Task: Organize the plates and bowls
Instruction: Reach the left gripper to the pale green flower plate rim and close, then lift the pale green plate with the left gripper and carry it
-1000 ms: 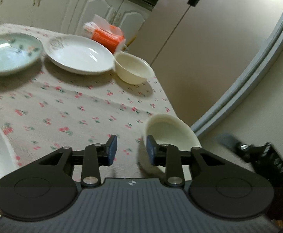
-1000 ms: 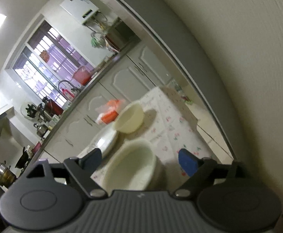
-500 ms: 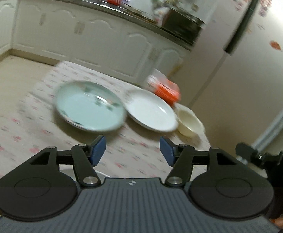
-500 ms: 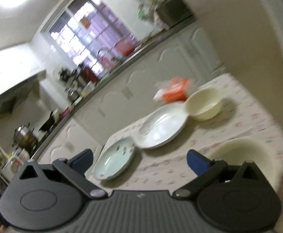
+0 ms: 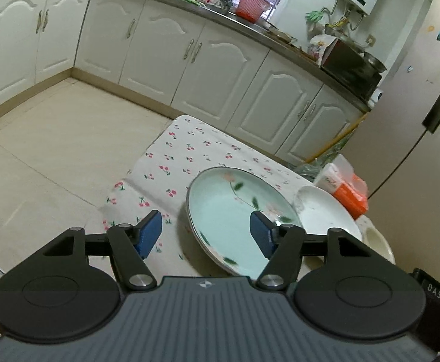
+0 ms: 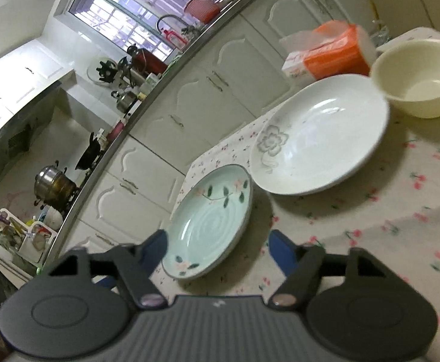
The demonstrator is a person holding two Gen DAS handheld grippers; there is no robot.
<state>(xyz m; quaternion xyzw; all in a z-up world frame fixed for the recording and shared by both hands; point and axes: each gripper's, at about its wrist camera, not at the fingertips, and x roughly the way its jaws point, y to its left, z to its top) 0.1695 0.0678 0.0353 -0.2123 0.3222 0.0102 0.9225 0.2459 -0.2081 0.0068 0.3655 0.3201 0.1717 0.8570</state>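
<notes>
Both units are now aimed at the pale green plate [image 5: 235, 211], which serves as the reference landmark.

Left hand-held gripper [image 5: 205, 235]: jaws spread wide, nothing held. The near rim of the green plate lies between the blue pads [image 5: 150, 233], apart from them. One second ago this unit was narrow and close to a cream bowl at the tabletop edge; half a second ago it was opening and swinging. It has since released that position and re-aimed at the plate.

Right hand-held gripper [image 6: 218, 247]: jaws also wide, empty, hovering just short of the green plate [image 6: 211, 220]. Earlier it framed the near cream bowl; that bowl is now out of its view.

Beyond the green plate, just beside it, sits the white plate [image 6: 319, 138] with a grey flower motif. Beyond that stands a cream bowl [image 6: 419, 81], touching or nearly touching the white plate's rim, with an orange tissue pack [image 6: 331, 51] beside it. All rest on the cherry-print tabletop [image 5: 187, 150].

Judgement: attention has shifted from bowls to plates; stacking the green plate with the white plate is the probable step, not yet begun.
</notes>
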